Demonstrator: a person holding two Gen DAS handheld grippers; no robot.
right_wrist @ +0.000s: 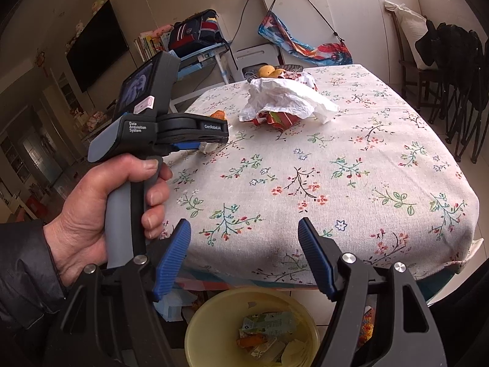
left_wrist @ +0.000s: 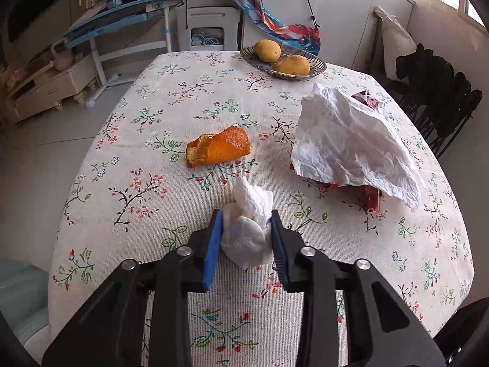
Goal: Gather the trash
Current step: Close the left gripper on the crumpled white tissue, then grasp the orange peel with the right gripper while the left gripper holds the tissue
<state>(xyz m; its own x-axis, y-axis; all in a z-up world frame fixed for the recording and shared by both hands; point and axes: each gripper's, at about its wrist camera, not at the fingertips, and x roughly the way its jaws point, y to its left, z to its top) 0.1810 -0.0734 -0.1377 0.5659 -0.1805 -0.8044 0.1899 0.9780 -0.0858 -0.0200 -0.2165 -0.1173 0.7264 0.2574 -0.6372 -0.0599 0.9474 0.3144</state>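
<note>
My left gripper (left_wrist: 246,220) is shut on a crumpled white tissue (left_wrist: 249,229) just above the flowered tablecloth (left_wrist: 152,153). Beyond it lie an orange peel (left_wrist: 218,148) and a large crumpled white paper (left_wrist: 348,140) covering a red wrapper (left_wrist: 371,198). In the right wrist view my right gripper (right_wrist: 244,229) is open and empty, held off the table's near edge above a yellow trash bin (right_wrist: 195,336) that holds scraps. The left gripper (right_wrist: 214,145) shows there at the left, held by a hand, with a bit of the tissue (right_wrist: 209,147) at its tips. The white paper (right_wrist: 284,101) lies farther back.
A metal bowl (left_wrist: 259,64) with two mangoes (left_wrist: 279,58) stands at the table's far edge. Dark chairs (left_wrist: 440,104) stand at the right side. A blue desk (left_wrist: 122,21), a backpack and cabinets line the room behind. Floor lies to the left.
</note>
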